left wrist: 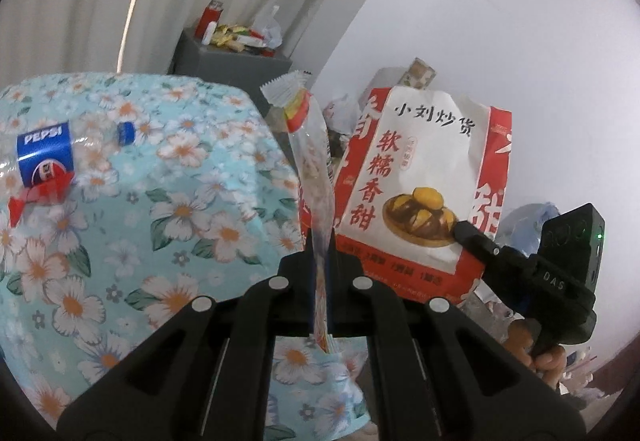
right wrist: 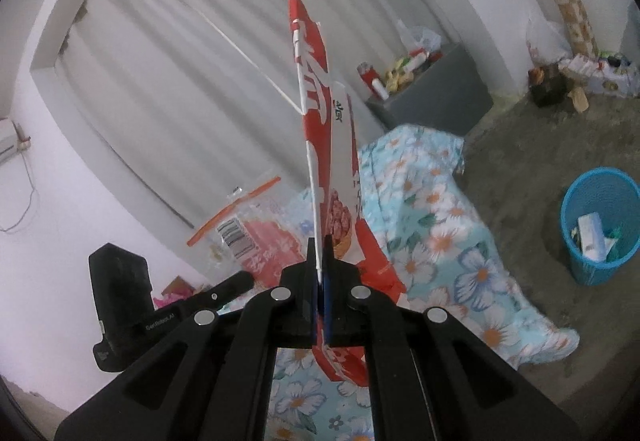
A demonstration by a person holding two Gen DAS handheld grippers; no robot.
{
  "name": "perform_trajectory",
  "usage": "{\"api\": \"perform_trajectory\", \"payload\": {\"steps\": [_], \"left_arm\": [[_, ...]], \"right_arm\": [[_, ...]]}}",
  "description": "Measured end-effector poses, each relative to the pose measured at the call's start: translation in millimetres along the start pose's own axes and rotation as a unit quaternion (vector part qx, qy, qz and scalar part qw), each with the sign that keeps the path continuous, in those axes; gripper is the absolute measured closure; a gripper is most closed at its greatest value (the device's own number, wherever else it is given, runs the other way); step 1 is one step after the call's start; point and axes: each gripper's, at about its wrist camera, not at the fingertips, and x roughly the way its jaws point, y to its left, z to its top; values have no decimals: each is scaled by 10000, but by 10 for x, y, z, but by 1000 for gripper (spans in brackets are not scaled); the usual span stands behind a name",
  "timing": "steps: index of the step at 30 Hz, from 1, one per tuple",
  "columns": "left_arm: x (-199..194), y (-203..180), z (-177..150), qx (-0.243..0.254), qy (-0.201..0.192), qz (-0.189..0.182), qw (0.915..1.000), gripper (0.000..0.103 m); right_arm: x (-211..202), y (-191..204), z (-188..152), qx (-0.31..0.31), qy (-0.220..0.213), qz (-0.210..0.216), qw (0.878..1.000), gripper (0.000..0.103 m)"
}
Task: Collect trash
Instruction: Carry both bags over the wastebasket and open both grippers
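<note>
left claw: the left gripper (left wrist: 320, 253) is pinched shut on a thin clear plastic snack wrapper with a red and yellow band and a crimped top (left wrist: 310, 169); the grip sits low on the wrapper, so the rest stands up limp above the jaws and a short tail hangs below.
right claw: the right gripper (right wrist: 320, 261) is clamped shut on the edge of a flat red and white paper snack bag printed with chestnuts (right wrist: 324, 145); seen edge-on in its own view, the bag rises like a blade, likely because a thin edge is the easiest part to pinch.
same bag from the left: in the left view its printed face (left wrist: 420, 177) shows, with the right gripper's finger on its lower right corner.
where the trash is: both pieces are held off the table covered in a light blue floral cloth (left wrist: 160, 201), clear of the surface.
target: a blue plastic mesh waste basket (right wrist: 600, 225) stands on the grey floor well apart from the table, already holding some rubbish; carrying both at once would save a trip.
left behind: a clear pepsi bottle with blue label and cap (left wrist: 48, 157) lies on the cloth, not yet collected.
risk: the wrapper is slippery and could slide from the grip.
</note>
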Motion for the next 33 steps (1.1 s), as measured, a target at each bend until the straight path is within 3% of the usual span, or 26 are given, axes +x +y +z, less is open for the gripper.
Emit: {"api": "perform_trajectory", "payload": {"steps": [2,16,33], "left_arm": [[45,-95,37,108,9,-54,9999,101],[564,-973,171,1078,275,-441,9928,101],[1813,-1796,213,1894,1021,-685,9742,101]], "right_arm": [[-155,22,48,-87,-279,-61,9996,101],[-819,-343,103,63,-1153,-624,9914,101],[-956,-1035,221,399,-1547,-1847,9697,101]]}}
